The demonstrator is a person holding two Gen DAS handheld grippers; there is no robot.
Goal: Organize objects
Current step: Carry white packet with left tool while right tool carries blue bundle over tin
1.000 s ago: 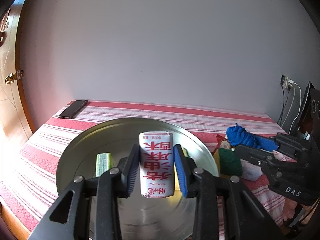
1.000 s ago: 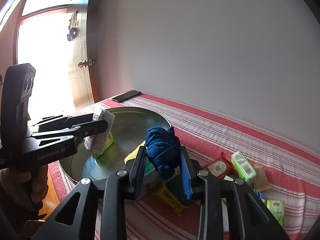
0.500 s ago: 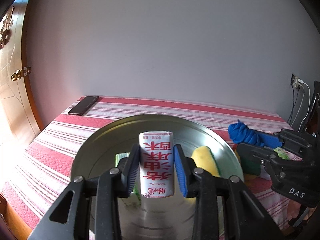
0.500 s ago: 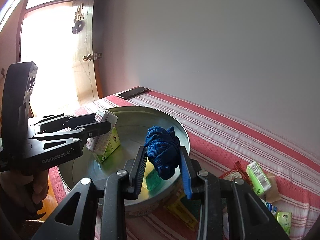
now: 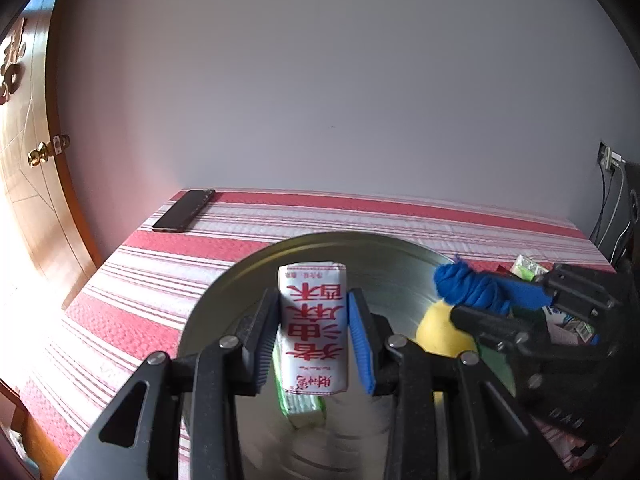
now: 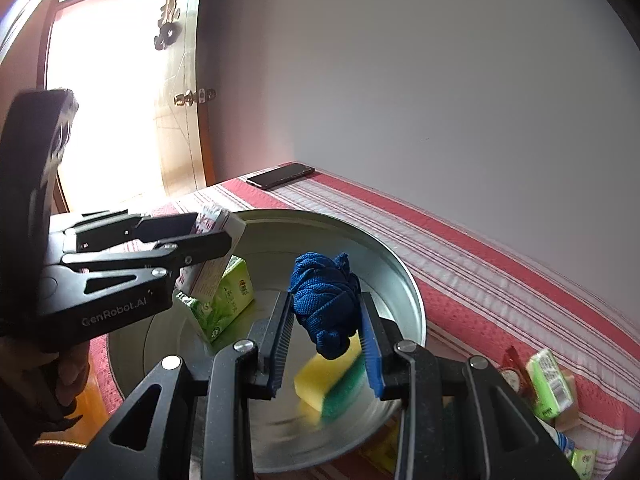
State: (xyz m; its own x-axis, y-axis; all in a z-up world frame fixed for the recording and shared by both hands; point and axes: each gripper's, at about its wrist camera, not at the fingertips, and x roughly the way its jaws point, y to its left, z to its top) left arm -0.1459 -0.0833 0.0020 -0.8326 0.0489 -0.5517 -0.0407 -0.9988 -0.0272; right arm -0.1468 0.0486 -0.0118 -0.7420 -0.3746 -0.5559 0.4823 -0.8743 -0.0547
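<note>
Table is wearing a red-and-white striped cloth [image 5: 168,280], wall running along the far side. Black phone [image 5: 185,211] is lying at the far left corner, well apart from everything else; wooden door [image 5: 24,184] is standing at left. Round metal basin [image 6: 404,284] is sitting in the near-middle of the table, and both tools are hanging over it. Inside the basin: a green box [image 6: 228,300] is resting at the left part, partly hidden behind the left tool, and a yellow-and-green sponge [image 6: 320,380] is lying on the floor of the basin under the right tool. Right of the basin, loose packets are sitting on the cloth: a green packet [image 6: 548,380], a red packet [image 6: 512,364], smaller ones too blurred to tell. Left gripper [image 5: 314,336] is clamping a white carton [image 5: 313,320] with red print, pads pressing on both long sides, carton standing upright above the green box, off the basin floor. Right gripper [image 6: 326,340] is squeezing a blue knotted rope bundle [image 6: 324,300], woven texture, bundle bulging above the pads and drooping a knot below them, above the sponge.
</note>
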